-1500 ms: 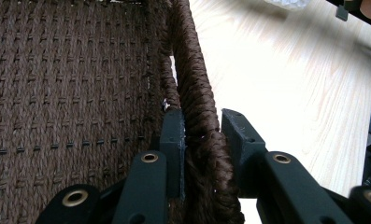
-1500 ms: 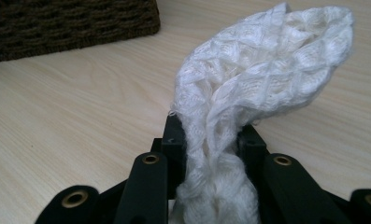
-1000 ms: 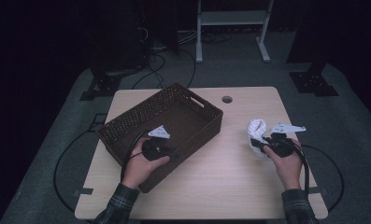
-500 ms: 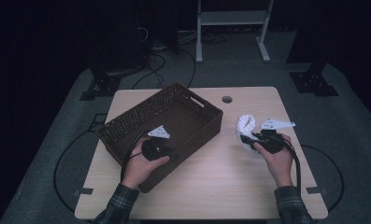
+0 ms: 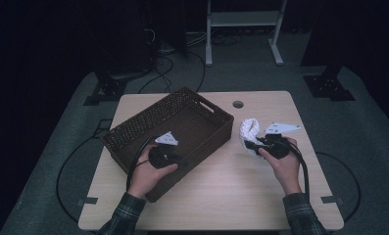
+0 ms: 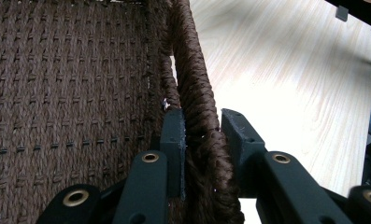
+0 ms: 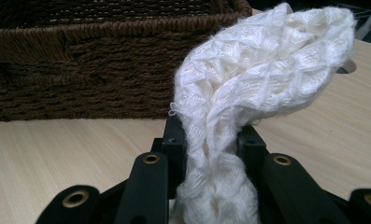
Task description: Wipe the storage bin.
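Two forearms in plaid sleeves come in from the near edge of a pale wooden desk, each hand holding a black tool.

The left tool sits at the near side of a dark brown woven basket. In the left gripper view, its jaws are closed on the basket's thick braided rim, one jaw inside the basket against the woven wall and the other outside over the bare desk. A grey three-cornered plate rides on top of this tool, and a black cable loops back from it along the wrist.

The right tool is to the right of the basket, apart from it. Its jaws pinch a white knitted cloth with a diamond-patterned texture. In the right gripper view, the cloth is squeezed narrow between the jaws, then rises and flops over in a loose fold above them, with the basket's woven side behind it. The cloth is held up near the basket's right wall, outside the basket.

Farther back, the basket lies at an angle across the left half of the desk, its inside bare. A small round hole is set into the desk near its far edge. Beyond the desk, the room is dark, with cables on a grey floor and the legs of a light metal stand.
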The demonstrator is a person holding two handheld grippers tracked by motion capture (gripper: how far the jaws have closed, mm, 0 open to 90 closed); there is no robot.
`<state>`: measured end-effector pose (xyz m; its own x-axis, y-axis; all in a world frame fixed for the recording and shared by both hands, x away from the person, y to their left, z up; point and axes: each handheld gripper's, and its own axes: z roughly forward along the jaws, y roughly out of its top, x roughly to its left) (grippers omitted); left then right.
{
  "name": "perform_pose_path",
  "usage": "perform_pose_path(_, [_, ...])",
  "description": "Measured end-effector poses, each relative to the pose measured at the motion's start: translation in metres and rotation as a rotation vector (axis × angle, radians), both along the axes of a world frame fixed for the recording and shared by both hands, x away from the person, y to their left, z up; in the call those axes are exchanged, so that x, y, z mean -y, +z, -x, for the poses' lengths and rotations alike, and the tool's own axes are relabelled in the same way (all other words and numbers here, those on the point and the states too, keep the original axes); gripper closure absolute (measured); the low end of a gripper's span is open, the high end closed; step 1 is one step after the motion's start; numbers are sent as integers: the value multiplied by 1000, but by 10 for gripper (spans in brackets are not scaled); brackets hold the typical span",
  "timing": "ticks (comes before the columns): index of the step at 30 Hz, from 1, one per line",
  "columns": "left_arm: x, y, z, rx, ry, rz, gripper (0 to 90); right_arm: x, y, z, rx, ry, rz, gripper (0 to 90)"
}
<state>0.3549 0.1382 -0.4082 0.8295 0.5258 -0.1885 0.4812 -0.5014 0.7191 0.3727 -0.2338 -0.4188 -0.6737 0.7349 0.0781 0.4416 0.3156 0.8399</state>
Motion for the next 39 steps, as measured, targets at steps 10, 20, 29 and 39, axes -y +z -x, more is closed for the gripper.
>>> perform_pose_path(10, [0,0,0,3,-1,-4,709,-20,-1,-12,0,53,10,707])
perform_pose_path(20, [0,0,-1,-2,-5,-4,707,-30,-1,-18,-3,74,31,709])
perform_pose_path(29, [0,0,0,0,-5,-4,706,-36,-11,-28,-29,77,43,714])
perform_pose_path(39, [0,0,0,4,-1,-3,708,-36,-22,-34,-58,64,47,713])
